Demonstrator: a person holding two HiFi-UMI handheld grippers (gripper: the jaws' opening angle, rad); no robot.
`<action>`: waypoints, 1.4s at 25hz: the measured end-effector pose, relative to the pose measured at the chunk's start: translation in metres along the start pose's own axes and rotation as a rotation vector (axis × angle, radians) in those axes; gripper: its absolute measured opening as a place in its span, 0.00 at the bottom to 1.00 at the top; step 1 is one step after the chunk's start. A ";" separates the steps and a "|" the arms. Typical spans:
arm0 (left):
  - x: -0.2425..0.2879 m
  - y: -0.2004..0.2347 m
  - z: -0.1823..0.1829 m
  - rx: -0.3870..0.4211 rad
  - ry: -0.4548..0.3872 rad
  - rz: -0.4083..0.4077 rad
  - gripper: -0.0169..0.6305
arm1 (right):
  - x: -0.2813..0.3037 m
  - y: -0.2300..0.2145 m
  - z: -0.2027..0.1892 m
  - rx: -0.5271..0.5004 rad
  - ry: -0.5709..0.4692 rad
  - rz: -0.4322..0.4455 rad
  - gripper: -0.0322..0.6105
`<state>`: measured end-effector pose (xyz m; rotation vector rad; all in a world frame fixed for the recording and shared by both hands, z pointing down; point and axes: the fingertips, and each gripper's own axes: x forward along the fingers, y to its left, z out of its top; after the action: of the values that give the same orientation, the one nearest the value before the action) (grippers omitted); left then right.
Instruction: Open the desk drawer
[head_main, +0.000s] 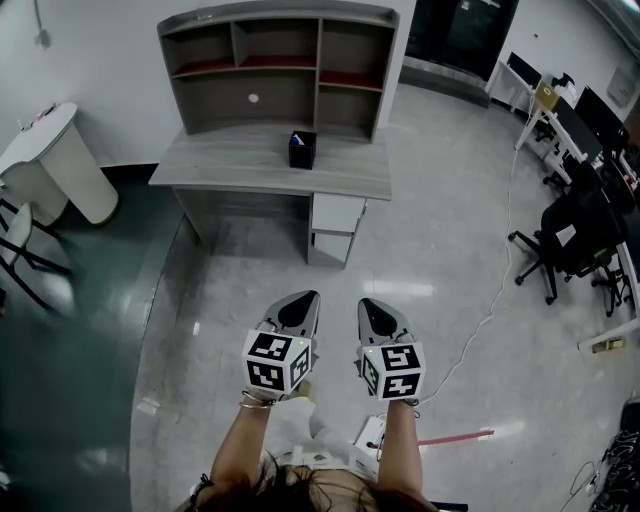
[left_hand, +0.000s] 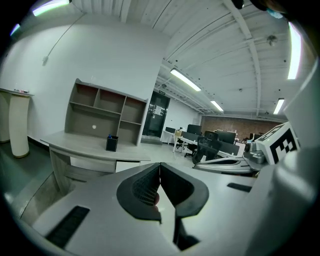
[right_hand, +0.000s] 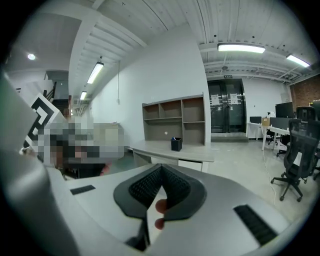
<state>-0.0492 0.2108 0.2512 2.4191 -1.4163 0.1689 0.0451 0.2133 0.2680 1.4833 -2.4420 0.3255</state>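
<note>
A pale office floor (head_main: 430, 240) was seen below. The jaws of the left gripper (head_main: 306, 300) and right gripper (head_main: 372, 306) were pressed together, with nothing held. Well ahead, the closed drawer (head_main: 337, 212) was set under the table (head_main: 230, 165), beneath a black pen holder (head_main: 302, 149).

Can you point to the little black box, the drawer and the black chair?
black box (head_main: 302, 150): head view, on its front side.
drawer (head_main: 337, 213): head view, on the top drawer's white front.
black chair (head_main: 585, 246): head view, on its dark middle.
</note>
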 end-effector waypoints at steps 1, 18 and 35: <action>0.004 0.005 0.002 -0.001 0.003 -0.008 0.04 | 0.006 0.000 0.002 -0.002 0.003 -0.008 0.08; 0.055 0.053 0.014 0.012 0.023 -0.075 0.04 | 0.061 -0.022 0.017 -0.003 0.032 -0.109 0.08; 0.159 0.087 0.048 -0.001 0.011 0.002 0.04 | 0.152 -0.109 0.047 -0.005 0.015 -0.062 0.08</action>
<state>-0.0484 0.0242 0.2681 2.4119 -1.4141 0.1823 0.0704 0.0224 0.2808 1.5450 -2.3782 0.3165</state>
